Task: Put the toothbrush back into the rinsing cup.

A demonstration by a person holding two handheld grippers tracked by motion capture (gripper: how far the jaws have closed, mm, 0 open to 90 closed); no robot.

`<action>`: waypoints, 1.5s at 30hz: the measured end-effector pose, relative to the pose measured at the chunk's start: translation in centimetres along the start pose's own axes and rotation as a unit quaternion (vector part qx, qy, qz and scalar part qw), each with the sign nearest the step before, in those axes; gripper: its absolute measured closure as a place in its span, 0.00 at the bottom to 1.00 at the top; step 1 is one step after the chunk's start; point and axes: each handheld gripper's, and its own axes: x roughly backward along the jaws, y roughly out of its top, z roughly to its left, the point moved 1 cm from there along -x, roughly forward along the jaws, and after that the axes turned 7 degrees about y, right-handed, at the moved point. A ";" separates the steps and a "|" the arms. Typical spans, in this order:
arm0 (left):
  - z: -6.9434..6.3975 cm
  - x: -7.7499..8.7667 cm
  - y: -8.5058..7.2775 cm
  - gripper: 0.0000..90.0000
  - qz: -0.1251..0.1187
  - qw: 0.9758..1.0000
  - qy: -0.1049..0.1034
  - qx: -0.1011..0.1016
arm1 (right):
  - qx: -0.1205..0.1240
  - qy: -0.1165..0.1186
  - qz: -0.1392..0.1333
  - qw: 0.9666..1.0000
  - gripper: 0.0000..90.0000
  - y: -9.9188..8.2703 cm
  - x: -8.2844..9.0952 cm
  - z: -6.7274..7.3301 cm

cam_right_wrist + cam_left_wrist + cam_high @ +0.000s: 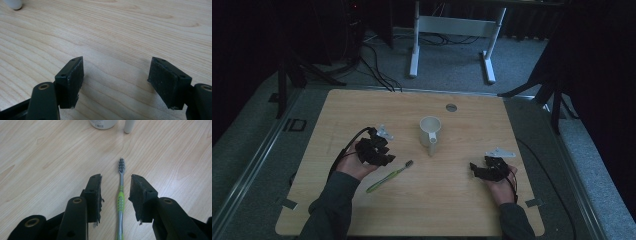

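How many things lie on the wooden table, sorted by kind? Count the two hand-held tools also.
Toothbrush, green and grey: 1
White mug: 1
Hand-held tools, left tool and right tool: 2
Total: 4
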 end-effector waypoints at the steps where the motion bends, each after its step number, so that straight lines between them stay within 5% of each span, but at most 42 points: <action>1: -0.1 -0.1 0.0 0.69 0.003 1.000 -0.001 -0.001 | 0.000 0.000 0.000 1.000 0.31 0.0 0.0 0.0; 22: -0.7 -1.6 0.7 0.71 0.040 0.999 -0.010 -0.003 | 0.000 0.000 0.000 1.000 0.31 0.0 0.0 0.0; 45: -1.1 -3.7 0.9 0.73 0.104 0.994 -0.015 -0.010 | 0.001 0.001 0.000 1.000 0.31 0.0 0.0 0.0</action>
